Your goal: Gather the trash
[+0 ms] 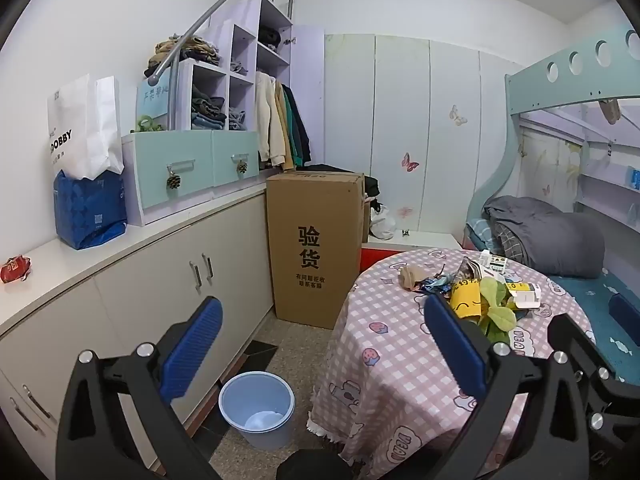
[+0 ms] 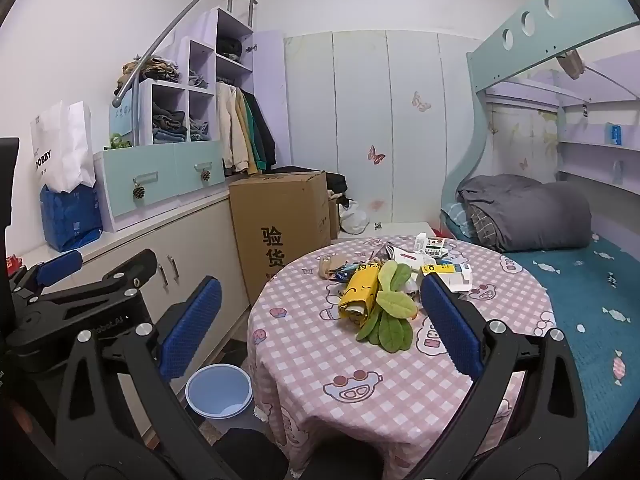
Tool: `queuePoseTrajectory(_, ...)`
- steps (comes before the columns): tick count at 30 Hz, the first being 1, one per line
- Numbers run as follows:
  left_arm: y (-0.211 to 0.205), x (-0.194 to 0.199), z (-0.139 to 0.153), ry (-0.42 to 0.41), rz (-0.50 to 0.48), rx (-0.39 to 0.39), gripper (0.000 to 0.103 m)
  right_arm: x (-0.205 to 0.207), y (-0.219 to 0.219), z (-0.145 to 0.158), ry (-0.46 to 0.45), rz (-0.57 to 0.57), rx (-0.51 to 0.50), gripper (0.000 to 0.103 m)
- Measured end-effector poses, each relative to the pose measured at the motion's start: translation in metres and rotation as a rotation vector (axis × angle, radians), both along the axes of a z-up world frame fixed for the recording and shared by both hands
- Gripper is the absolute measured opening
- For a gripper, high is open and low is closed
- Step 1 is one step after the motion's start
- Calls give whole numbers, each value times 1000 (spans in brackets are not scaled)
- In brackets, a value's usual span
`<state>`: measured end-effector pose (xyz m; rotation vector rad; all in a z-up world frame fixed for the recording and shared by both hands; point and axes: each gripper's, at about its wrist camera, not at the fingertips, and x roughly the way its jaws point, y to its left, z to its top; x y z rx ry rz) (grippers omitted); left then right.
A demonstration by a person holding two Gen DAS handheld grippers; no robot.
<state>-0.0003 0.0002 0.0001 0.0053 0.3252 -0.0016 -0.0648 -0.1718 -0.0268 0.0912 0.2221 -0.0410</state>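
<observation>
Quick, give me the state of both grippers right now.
Left gripper: open, holding nothing.
Right gripper: open, holding nothing.

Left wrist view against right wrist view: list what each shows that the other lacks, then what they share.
Only the left wrist view shows the red packet clearly, lying on the counter.

Only the right wrist view shows the left tongs from outside, open and empty.

Both show the blue bin on the floor, the round table with its trash pile, the cardboard box, and the right tongs open.
</observation>
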Motion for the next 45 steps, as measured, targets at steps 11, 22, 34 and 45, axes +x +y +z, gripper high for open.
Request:
queuePoseTrajectory(11, -1, -1, -3, 13, 0, 3, 99, 3, 3, -5, 10, 1, 1, 97)
queuePoseTrajectory(22, 2, 4, -6, 18, 2, 4, 99, 4, 4, -9, 14, 4, 5, 97)
queuePoseTrajectory(34, 7, 3, -10, 22, 3, 4, 99, 8, 11, -17, 20, 9, 5, 97)
queuePoseTrajectory(45, 11, 5, -15, 24, 3, 4, 99, 9, 10, -17, 23, 9, 7, 97)
